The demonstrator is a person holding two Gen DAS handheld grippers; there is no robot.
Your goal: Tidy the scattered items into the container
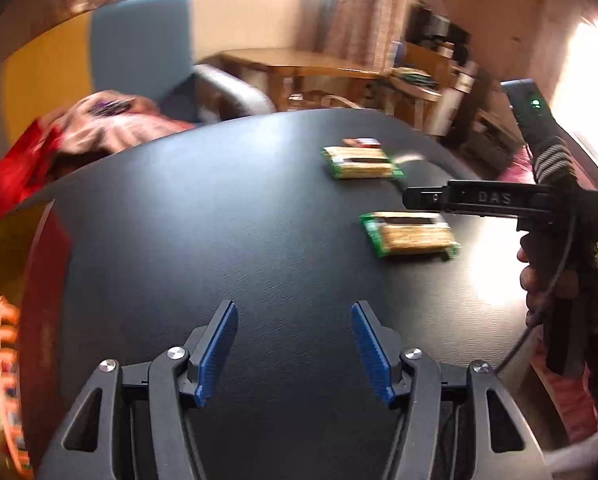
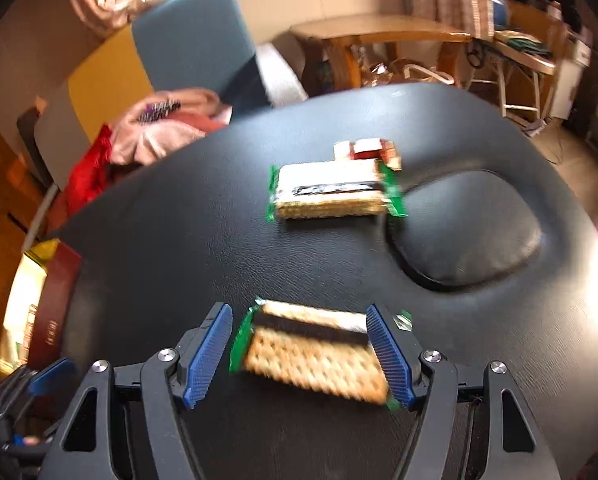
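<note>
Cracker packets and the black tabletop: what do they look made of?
Near cracker packet: seemingly clear glossy plastic film with green crimped ends; the dotted crackers show through. It lies between the open right tongs. Far cracker packet: same look. Tabletop: black with a fine leather-like grain and soft sheen, possibly vinyl or textured laminate.

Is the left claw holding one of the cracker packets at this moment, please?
No, the left claw is open over the bare black table, and both cracker packets lie farther ahead.
</note>
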